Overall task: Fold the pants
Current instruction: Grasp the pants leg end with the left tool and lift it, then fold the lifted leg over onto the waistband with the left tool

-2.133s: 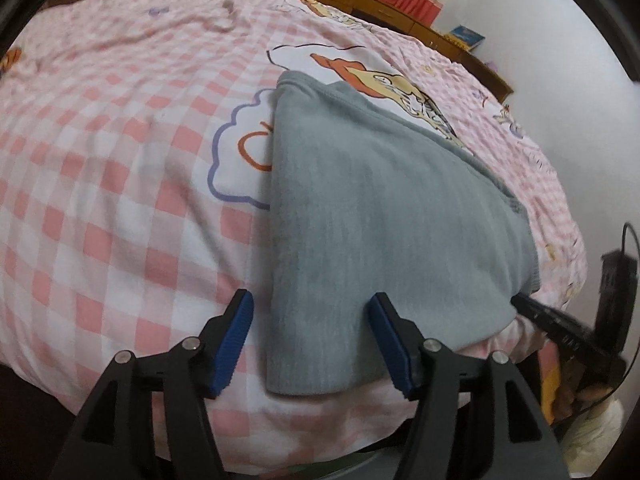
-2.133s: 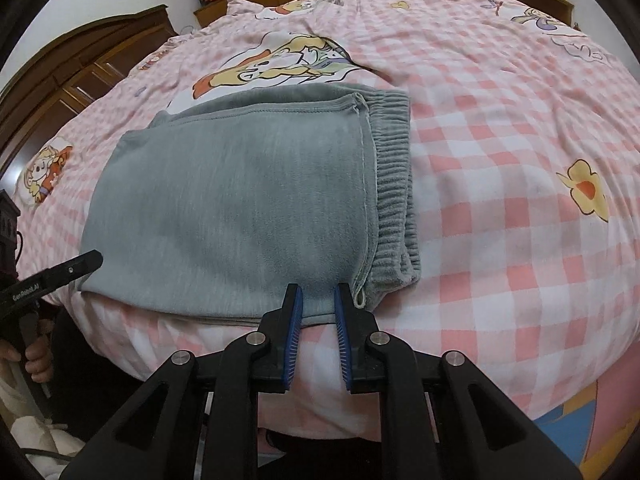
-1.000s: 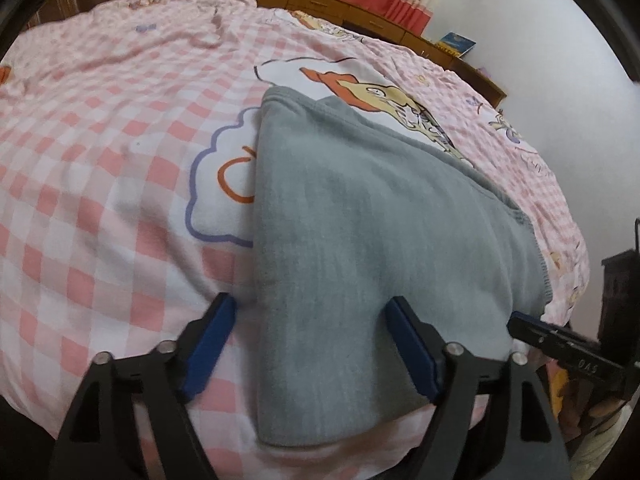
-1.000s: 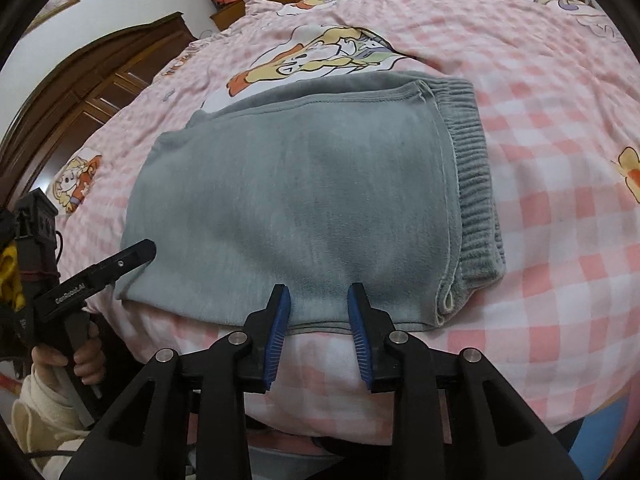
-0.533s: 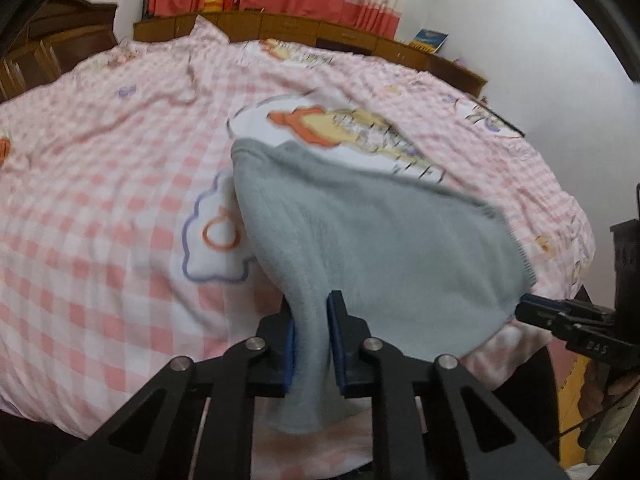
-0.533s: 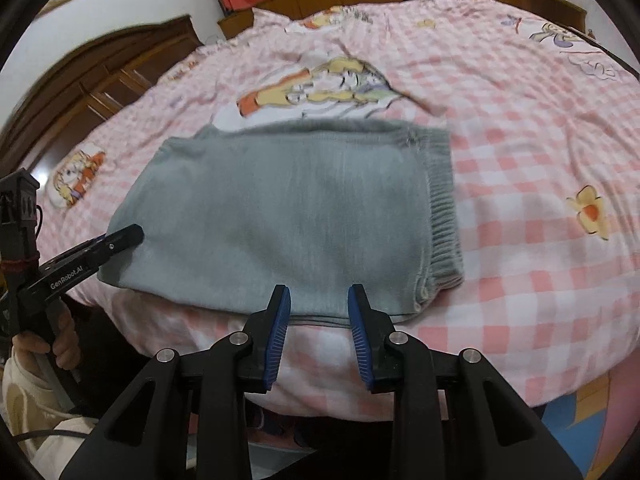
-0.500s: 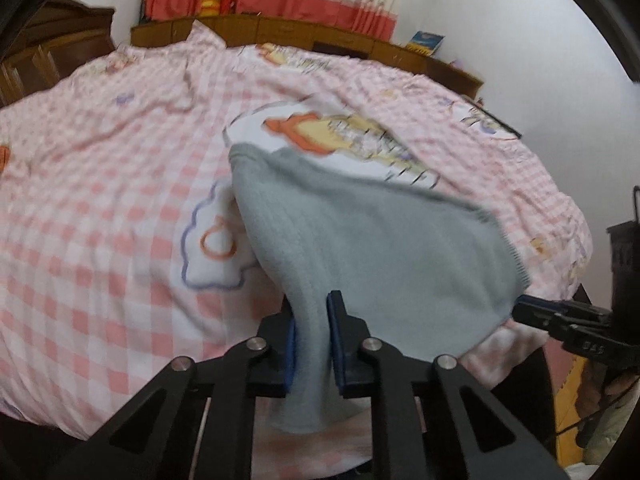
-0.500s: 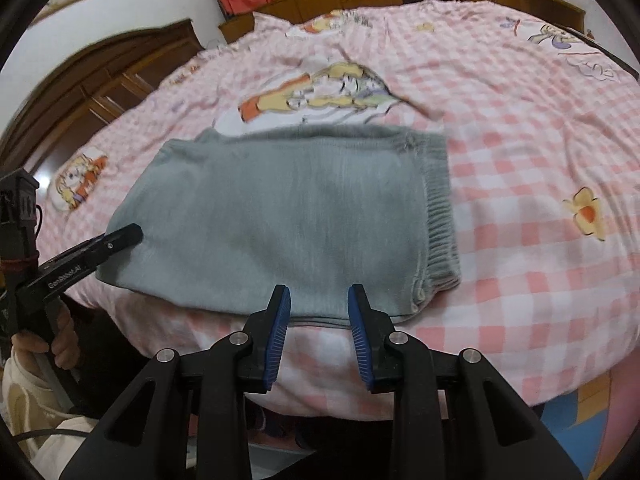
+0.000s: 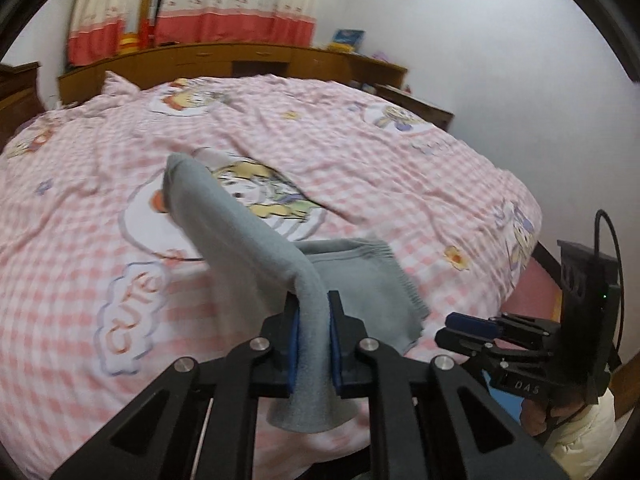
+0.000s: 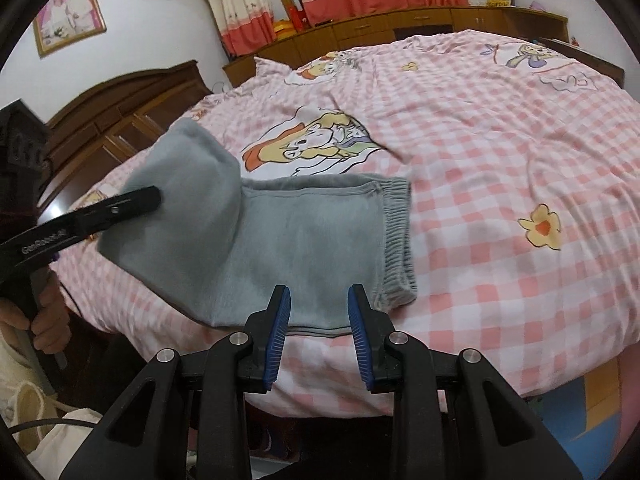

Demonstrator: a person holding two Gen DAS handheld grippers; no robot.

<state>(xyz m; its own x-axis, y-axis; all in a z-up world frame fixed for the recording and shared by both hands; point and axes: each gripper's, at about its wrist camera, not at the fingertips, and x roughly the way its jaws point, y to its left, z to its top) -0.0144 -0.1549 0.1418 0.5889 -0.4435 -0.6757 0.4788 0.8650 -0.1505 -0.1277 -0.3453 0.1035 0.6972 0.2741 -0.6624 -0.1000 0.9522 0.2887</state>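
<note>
Grey pants (image 10: 312, 240) lie folded on a pink checked bedspread (image 10: 500, 160), ribbed waistband (image 10: 398, 240) to the right. My left gripper (image 9: 313, 320) is shut on the pants' left end, which is lifted off the bed and arches up as a grey fold (image 9: 240, 240). In the right wrist view that raised part (image 10: 184, 184) hangs over the flat half, with the left gripper (image 10: 154, 196) at it. My right gripper (image 10: 318, 308) stands open just in front of the pants' near edge, nothing between its blue pads. It also shows in the left wrist view as the right gripper (image 9: 468, 324).
The bedspread (image 9: 360, 140) has cartoon prints. A wooden headboard (image 10: 120, 120) stands at left, low wooden cabinets (image 10: 400, 28) and curtains at the back. A person's hand (image 10: 44, 320) holds the left gripper's handle at the bed's near edge.
My left gripper has shut on the pants' left end and lifted it up and to the right over the rest. The right gripper has opened a little wider and drawn back.
</note>
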